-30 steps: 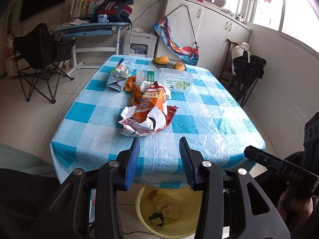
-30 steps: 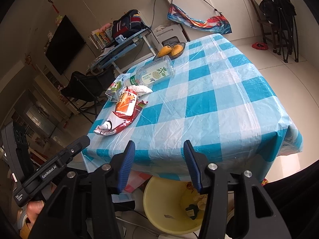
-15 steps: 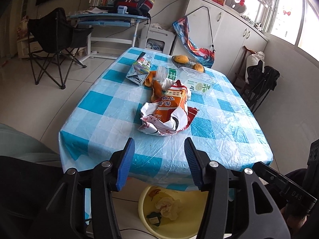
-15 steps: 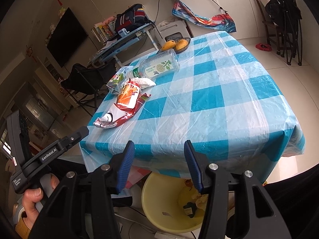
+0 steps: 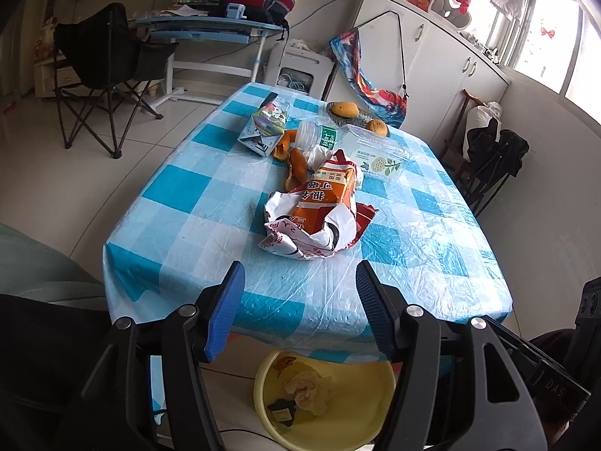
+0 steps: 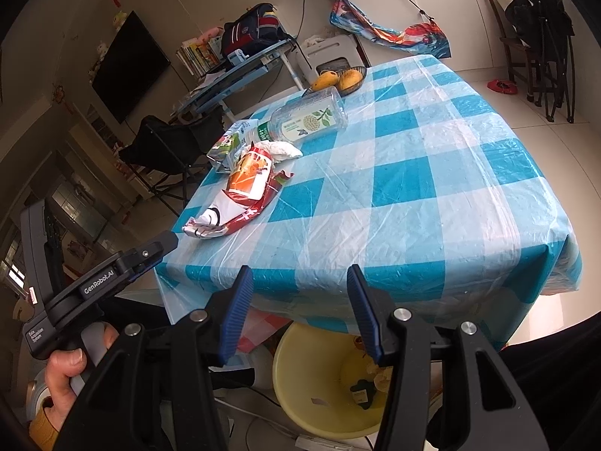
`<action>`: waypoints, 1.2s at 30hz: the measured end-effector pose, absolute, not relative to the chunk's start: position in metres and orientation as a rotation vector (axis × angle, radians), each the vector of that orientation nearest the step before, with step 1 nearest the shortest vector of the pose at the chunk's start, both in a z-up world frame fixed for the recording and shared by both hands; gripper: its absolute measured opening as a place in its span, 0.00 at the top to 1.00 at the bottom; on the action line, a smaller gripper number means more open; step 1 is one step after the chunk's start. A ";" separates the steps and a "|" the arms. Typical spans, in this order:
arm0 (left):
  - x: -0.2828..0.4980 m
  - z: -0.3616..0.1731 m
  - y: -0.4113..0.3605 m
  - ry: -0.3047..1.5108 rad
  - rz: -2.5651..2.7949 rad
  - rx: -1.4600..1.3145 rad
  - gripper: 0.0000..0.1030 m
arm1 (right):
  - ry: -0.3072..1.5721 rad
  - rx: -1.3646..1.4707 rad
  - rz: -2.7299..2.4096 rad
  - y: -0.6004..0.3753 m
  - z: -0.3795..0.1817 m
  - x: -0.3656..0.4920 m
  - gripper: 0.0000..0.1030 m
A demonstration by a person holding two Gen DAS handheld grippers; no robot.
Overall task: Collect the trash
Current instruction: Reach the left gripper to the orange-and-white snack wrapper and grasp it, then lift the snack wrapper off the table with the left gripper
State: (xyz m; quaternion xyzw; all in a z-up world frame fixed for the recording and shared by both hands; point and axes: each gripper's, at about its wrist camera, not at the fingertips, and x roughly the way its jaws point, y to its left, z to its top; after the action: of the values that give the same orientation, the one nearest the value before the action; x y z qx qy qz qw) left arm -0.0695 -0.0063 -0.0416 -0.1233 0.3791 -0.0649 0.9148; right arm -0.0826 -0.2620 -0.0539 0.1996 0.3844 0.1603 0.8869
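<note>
Crumpled orange and red snack wrappers [image 5: 319, 210] [image 6: 240, 191] lie mid-table on the blue checked tablecloth [image 5: 195, 225]. Behind them are orange peels [image 5: 295, 163], a milk carton [image 5: 265, 124], a small plastic bottle [image 5: 315, 135] and a clear plastic box [image 5: 377, 154] [image 6: 310, 118]. A yellow bin [image 5: 323, 402] [image 6: 323, 383] holding some trash stands on the floor under the near table edge. My left gripper [image 5: 298, 282] hovers before the near edge, jaws opening, nothing between them. My right gripper [image 6: 296, 282] stands open and empty over the same edge.
A dish with mangoes [image 5: 345, 109] sits at the far end of the table. A folding chair [image 5: 101, 75] and a desk [image 5: 210, 26] stand at the back left, white cabinets [image 5: 432, 56] and a dark chair [image 5: 492, 161] to the right.
The left gripper's jaws have spread wider, and it has shifted and rolled so the table sits more to the right. The right gripper has barely moved.
</note>
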 end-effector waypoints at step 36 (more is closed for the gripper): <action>0.018 -0.068 -0.052 0.860 -0.184 -0.110 0.43 | 0.798 0.470 0.302 -0.268 -0.064 -0.060 0.47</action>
State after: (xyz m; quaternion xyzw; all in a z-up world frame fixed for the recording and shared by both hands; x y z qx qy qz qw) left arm 0.0177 -0.0524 -0.0680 -0.0534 0.4161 -0.0889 0.9034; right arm -0.0600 -0.2678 -0.0637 0.2257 0.3834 0.1452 0.8837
